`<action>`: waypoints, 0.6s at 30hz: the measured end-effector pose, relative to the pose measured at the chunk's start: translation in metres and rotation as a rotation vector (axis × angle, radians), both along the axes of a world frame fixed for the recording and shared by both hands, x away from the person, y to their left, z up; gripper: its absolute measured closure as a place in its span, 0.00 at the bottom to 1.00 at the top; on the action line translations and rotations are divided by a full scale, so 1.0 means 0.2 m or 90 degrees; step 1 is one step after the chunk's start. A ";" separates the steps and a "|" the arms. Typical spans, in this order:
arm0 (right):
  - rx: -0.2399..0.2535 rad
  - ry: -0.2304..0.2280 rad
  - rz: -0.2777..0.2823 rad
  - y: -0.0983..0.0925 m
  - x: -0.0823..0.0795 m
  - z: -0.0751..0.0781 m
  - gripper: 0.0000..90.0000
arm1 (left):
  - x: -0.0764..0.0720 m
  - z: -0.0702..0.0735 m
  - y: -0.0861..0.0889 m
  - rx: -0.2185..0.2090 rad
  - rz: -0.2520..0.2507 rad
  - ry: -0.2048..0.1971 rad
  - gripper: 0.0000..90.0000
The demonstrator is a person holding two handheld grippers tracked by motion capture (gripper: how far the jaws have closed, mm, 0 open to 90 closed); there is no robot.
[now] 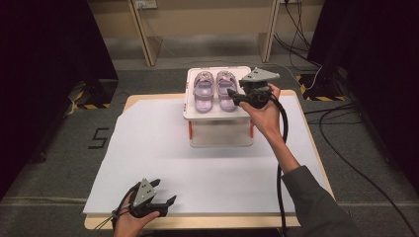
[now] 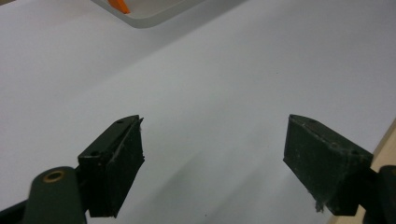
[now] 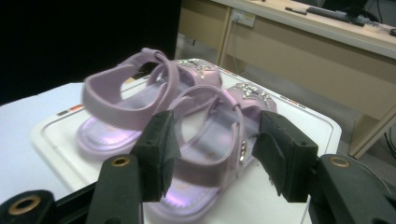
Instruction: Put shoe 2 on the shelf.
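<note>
Jaws of the right gripper (image 3: pixel 212 154) stood partly open astride the heel strap of the nearer lilac plastic child's sandal (image 3: pixel 210 154), pads clear of it on both sides, nothing gripped. Its twin, the 2nd lilac sandal (image 3: pixel 140 102), sat alongside w/ a sparkly star ornament on the toe, both resting on the white rectangular tray (image 3: pixel 56 135). That tray topped a clear plastic box w/ orange corner clips (image 1: pixel 221 133) at the far edge of the pale grey sheet on the worktop (image 1: pixel 163 163).

Left gripper (image 1: pixel 150 200) lay idle in the person's left hand at the near edge, jaws spread wide, holding nothing.

Judgement: the pair looked placed, so the step was backing the right gripper away. Best done by keeping the jaws apart, drawing straight back along the strap's line, then lifting, so neither pad snags the strap & drags the shoe off the tray.

High view gave the layout: right gripper (image 1: pixel 245 96) at the tray's right side, sandals toe-away, left hand well apart. Strap clearance couldn't be read there. Right gripper view showed the gap each side of the strap. Left gripper view (image 2: pixel 210 158) showed bare sheet btwn its jaws & the box's corner at the top.
</note>
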State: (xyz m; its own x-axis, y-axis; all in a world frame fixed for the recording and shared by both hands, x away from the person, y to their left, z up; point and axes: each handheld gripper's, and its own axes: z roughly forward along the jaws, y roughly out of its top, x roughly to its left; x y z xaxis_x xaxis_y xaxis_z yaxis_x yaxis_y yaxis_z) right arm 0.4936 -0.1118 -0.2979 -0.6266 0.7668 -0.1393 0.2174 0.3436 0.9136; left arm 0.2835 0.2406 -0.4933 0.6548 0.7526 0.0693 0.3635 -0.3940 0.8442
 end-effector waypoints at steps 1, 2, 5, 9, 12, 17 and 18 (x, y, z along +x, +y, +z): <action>0.006 -0.002 0.004 0.00 -0.01 0.00 0.52 | 0.00 0.00 0.00 0.000 0.000 0.000 0.21; 0.012 -0.008 0.009 -0.01 -0.03 -0.01 0.52 | 0.00 0.00 0.00 0.000 0.000 0.000 0.21; 0.019 -0.009 0.024 -0.03 -0.08 -0.01 0.51 | 0.00 0.00 0.00 0.001 0.000 0.000 0.21; 0.026 -0.008 0.041 -0.05 -0.14 -0.04 0.50 | 0.00 0.00 0.00 0.004 0.000 0.001 0.21; 0.035 -0.003 0.050 -0.06 -0.19 -0.07 0.49 | 0.00 0.00 0.00 0.002 0.001 0.001 0.21; 0.051 0.002 0.060 -0.08 -0.25 -0.13 0.46 | 0.00 0.00 0.00 0.001 0.002 0.001 0.21; 0.055 0.004 0.061 -0.09 -0.26 -0.14 0.45 | 0.00 0.00 0.00 0.002 0.002 0.001 0.22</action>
